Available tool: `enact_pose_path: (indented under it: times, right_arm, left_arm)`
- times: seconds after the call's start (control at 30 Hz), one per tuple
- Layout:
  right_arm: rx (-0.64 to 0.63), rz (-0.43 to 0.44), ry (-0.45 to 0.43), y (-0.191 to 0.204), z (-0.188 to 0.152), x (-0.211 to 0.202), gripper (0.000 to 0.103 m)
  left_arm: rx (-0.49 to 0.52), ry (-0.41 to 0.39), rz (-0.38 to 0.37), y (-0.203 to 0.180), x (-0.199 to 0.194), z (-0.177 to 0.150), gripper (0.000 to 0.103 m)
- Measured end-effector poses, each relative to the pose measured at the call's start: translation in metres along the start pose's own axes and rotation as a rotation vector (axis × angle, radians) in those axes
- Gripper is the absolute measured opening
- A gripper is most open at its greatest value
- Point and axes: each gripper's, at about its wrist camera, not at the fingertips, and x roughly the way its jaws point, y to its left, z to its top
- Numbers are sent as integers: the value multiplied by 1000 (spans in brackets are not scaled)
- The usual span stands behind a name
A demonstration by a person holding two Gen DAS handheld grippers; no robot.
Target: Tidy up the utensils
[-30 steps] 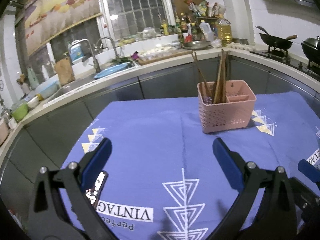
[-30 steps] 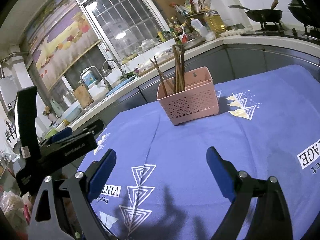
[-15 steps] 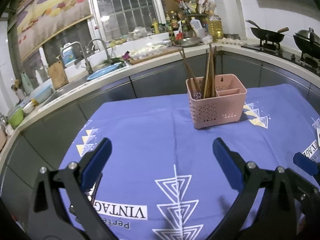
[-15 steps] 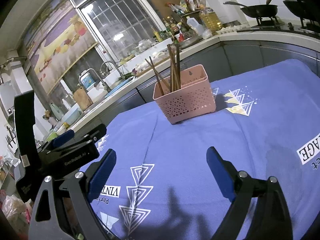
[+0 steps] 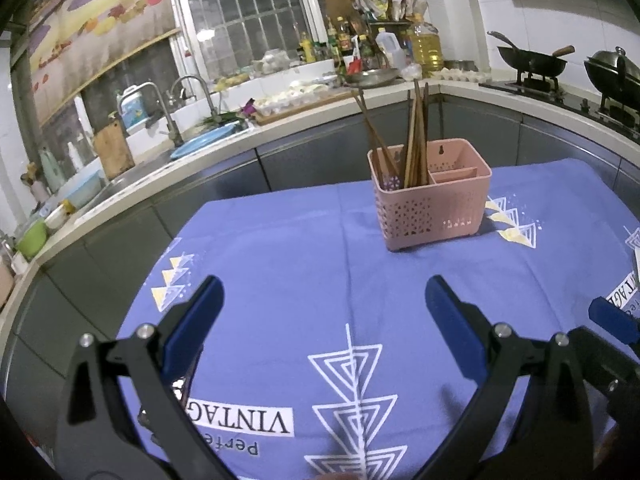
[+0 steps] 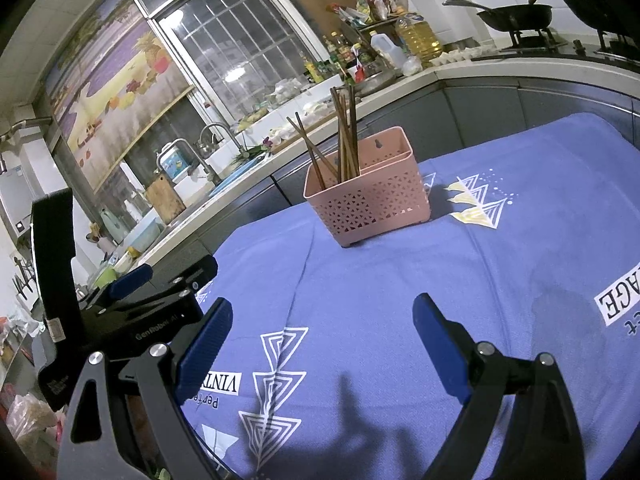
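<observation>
On the blue cloth (image 5: 280, 264) nothing loose shows in either view, so sorting looks close to finished, though a dark object beneath the left gripper's left finger cannot be identified. Going left to right: the left gripper (image 5: 322, 306) hovers low over the cloth, jaws spread wide and holding nothing; farther back stands the pink caddy (image 5: 430, 202), with the chopsticks (image 5: 414, 140) upright in its left compartment and its right compartments apparently bare; the right gripper (image 6: 322, 330) is likewise wide and empty. Compared with a second ago, both cameras sit a little farther back and the caddy reads more central in the left view.
</observation>
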Motion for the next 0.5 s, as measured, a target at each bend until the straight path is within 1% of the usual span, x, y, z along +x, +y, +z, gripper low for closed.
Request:
enact_pose_path:
  times: [0.5]
  right_arm:
    - [7, -1, 2, -1, -2, -1, 90]
  left_arm:
    - [1, 26, -11, 1, 6, -7, 97]
